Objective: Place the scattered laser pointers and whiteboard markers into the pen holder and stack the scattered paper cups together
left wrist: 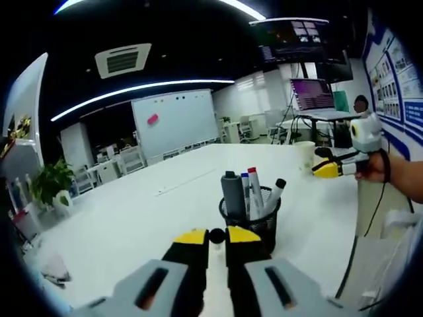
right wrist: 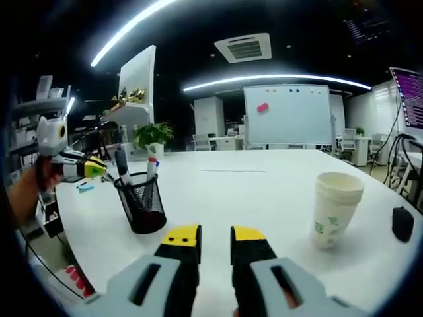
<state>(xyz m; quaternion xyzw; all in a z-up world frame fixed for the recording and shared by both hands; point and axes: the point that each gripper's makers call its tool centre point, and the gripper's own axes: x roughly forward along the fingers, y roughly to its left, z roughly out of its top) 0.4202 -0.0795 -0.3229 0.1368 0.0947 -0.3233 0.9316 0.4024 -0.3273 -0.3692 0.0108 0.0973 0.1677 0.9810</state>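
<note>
The task looked close to done — the holder (right wrist: 141, 201), a black mesh cup, stood upright on the table (right wrist: 264, 198) with the markers (left wrist: 253, 190) and pointers standing in it, and the cups (right wrist: 334, 207) stood nested in one stack well apart from it, toward the other end. No loose pens or cups lay on the bare white top; a small dark object (right wrist: 402, 223) sat beyond the stack, too blurred to name. The left gripper (left wrist: 217, 236) hung just short of the holder, jaws nearly together with only a narrow gap, gripping nothing. The right gripper (right wrist: 215, 236) hung over the table between holder and stack, jaws slightly apart and empty. Around them was an office — a whiteboard (right wrist: 287, 113), a potted plant (right wrist: 153, 135), ceiling light strips, a laptop (left wrist: 316, 96).
</note>
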